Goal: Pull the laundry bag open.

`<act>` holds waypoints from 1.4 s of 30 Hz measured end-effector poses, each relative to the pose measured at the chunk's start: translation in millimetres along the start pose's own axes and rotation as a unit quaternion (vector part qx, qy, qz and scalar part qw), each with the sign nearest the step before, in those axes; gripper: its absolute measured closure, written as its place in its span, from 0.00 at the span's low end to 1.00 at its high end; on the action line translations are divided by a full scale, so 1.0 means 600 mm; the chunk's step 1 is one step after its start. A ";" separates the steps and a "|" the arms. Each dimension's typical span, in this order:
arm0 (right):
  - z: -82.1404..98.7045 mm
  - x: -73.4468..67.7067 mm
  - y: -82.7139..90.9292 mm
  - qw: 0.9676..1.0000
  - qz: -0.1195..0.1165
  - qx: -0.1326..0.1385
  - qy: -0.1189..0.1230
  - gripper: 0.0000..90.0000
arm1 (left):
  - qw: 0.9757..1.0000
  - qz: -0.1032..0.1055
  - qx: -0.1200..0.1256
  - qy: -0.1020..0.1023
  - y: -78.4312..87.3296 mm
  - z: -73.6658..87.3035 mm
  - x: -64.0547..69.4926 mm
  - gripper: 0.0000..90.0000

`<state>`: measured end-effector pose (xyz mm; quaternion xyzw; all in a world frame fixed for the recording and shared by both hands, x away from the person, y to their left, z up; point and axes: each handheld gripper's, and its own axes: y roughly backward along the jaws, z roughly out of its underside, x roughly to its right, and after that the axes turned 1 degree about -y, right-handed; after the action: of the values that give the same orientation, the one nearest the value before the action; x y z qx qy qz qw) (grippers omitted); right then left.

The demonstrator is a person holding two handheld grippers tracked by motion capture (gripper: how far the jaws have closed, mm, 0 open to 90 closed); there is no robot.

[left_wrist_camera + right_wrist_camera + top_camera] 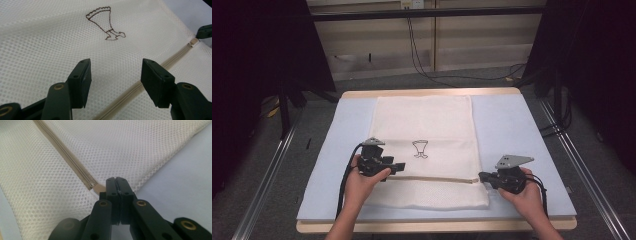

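Left gripper (398, 167): jaws apart, nothing between the pads, hovering over the cream mesh bag (424, 125) just above its zip (140, 83). In the left gripper view the two pads (83, 80) stand wide with bare mesh between them; a small brown drawing (105, 23) lies beyond. Bag flat on the pale blue mat (512, 130), spread across the middle of the table. Right gripper (482, 176): jaws clenched at the zip's right end, at the bag's edge. Right gripper view shows the pads (117, 188) pressed together against the zip end (96, 186); whether they pinch the pull tab I cannot tell
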<state>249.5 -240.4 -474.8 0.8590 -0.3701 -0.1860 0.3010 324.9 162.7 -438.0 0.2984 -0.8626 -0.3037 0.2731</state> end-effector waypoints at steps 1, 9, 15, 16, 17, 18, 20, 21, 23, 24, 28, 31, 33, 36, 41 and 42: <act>-0.002 -0.002 -0.002 1.000 -0.004 0.001 0.000 1.00 | 1.000 0.006 -0.004 0.005 -0.002 0.000 0.002 0.46; -0.002 -0.009 -0.010 1.000 0.007 -0.011 -0.001 1.00 | 0.999 0.037 -0.027 -0.001 -0.024 0.006 0.020 0.53; -0.009 -0.008 -0.005 0.999 -0.015 0.018 -0.029 1.00 | 0.998 0.056 -0.031 0.002 -0.037 0.003 0.039 0.55; -0.011 -0.010 -0.005 0.999 -0.020 0.023 -0.031 1.00 | 0.998 0.059 -0.032 0.002 -0.038 0.003 0.040 0.54; -0.012 -0.012 -0.006 0.999 -0.022 0.024 -0.029 1.00 | 0.997 0.066 -0.033 0.007 -0.041 0.003 0.043 0.54; -0.014 -0.015 -0.008 0.999 -0.024 0.022 -0.026 1.00 | 0.997 0.073 -0.033 0.009 -0.043 0.002 0.046 0.54; -0.016 -0.019 -0.015 0.999 -0.031 0.020 -0.021 1.00 | 0.996 0.078 -0.034 0.009 -0.049 0.001 0.055 0.54; -0.017 -0.022 -0.019 0.999 -0.032 0.020 -0.018 1.00 | 0.996 0.084 -0.037 0.004 -0.051 0.000 0.057 0.54; -0.022 -0.024 -0.018 1.000 -0.019 0.014 -0.009 1.00 | 0.996 0.084 -0.041 0.001 -0.054 -0.001 0.062 0.54; -0.024 -0.021 -0.014 1.000 -0.008 0.012 -0.010 1.00 | 0.995 0.085 -0.044 0.000 -0.055 -0.001 0.063 0.54; -0.012 -0.006 -0.001 1.000 0.019 -0.004 -0.015 1.00 | 0.996 0.076 -0.048 0.000 -0.056 0.002 0.062 0.55; 0.000 -0.004 0.002 1.000 0.022 -0.012 -0.008 1.00 | 0.996 0.075 -0.044 0.005 -0.059 0.002 0.065 0.55; 0.000 -0.008 0.003 1.000 0.019 -0.006 -0.005 1.00 | 0.996 0.074 -0.049 -0.006 -0.064 0.002 0.070 0.55; -0.007 -0.018 -0.005 1.000 0.008 -0.011 -0.002 1.00 | 0.996 0.069 -0.060 -0.017 -0.072 0.003 0.078 0.55; -0.013 -0.024 -0.011 1.000 -0.003 -0.006 -0.009 1.00 | 0.995 0.070 -0.068 -0.017 -0.082 0.005 0.081 0.56; -0.015 -0.024 -0.012 1.000 -0.016 0.004 -0.017 1.00 | 0.995 0.072 -0.069 -0.018 -0.084 0.005 0.082 0.56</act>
<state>248.8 -222.4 -471.5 0.8626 -0.3625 -0.2037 0.2881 307.4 98.2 -460.0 0.2103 -0.8638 -0.3470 0.2988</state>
